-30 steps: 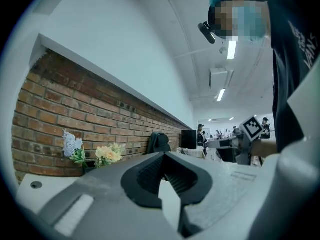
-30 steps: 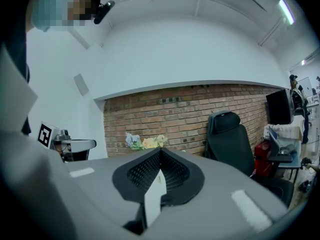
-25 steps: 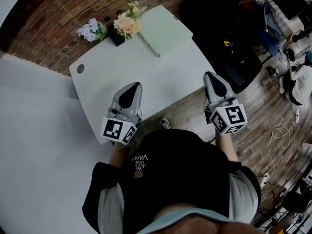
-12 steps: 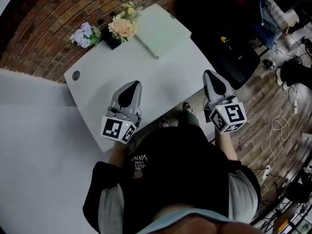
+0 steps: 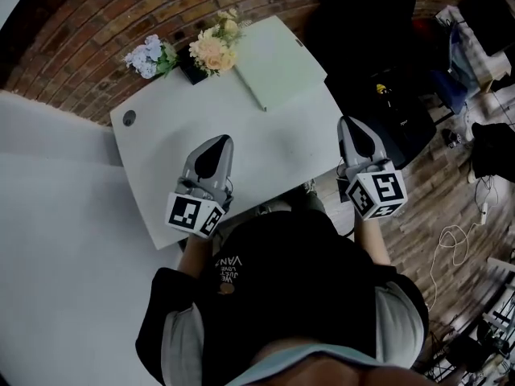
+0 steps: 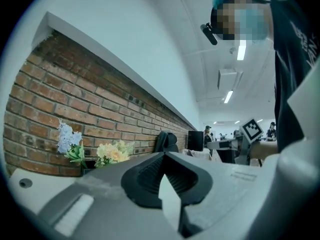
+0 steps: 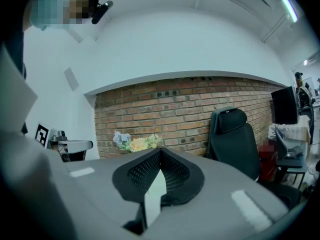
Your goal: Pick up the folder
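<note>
You're at the approach: left gripper (image 5: pixel 217 143) and right gripper (image 5: pixel 349 125) are closed, empty. Next, open one and reach the far folder (image 5: pixel 278 59).

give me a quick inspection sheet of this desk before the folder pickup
surface: white table, round grommet near its left corner
job's things: pale folder lies flat at the far right corner, untouched
clutter: blue flowers and yellow flowers along the far edge, left of the folder
grippers: left gripper over the table's near part, right gripper at its right edge; both shut, empty
cables: white cable loose on the floor
surroundings: brick wall, black chair, wooden floor
</note>
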A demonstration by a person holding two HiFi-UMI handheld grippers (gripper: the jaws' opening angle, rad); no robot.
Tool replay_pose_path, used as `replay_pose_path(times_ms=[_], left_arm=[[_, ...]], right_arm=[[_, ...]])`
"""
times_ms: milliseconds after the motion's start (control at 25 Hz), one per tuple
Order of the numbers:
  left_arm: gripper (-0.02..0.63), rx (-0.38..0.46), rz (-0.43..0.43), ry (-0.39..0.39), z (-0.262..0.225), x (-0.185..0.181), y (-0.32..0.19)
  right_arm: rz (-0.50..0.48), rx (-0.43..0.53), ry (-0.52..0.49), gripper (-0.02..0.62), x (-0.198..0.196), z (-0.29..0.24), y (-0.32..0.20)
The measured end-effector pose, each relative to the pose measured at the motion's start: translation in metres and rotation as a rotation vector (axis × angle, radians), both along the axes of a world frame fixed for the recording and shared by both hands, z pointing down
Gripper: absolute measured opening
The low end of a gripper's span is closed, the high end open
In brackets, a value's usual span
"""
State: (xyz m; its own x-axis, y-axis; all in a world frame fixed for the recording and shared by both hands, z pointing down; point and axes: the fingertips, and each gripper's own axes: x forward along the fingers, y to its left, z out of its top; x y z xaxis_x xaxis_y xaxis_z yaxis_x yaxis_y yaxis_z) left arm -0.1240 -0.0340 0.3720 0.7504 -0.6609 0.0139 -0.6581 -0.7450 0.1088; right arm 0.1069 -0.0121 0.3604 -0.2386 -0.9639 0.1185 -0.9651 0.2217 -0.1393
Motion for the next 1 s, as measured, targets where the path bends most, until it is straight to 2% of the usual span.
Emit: replay_pose_path(times_ms=[520, 1000], left_arm=[[0.000, -0.019, -0.145, -0.055, 0.006, 0.054, -0.046], [0.000, -0.058, -0.301, -0.066, 0.025, 0.069, -0.079]], right_arm=[[-0.141, -0.041, 0.017, -0.002, 0.056, 0.010, -0.081], [-0.276, -0.062, 0.044, -0.002, 0.073, 0.026, -0.148]])
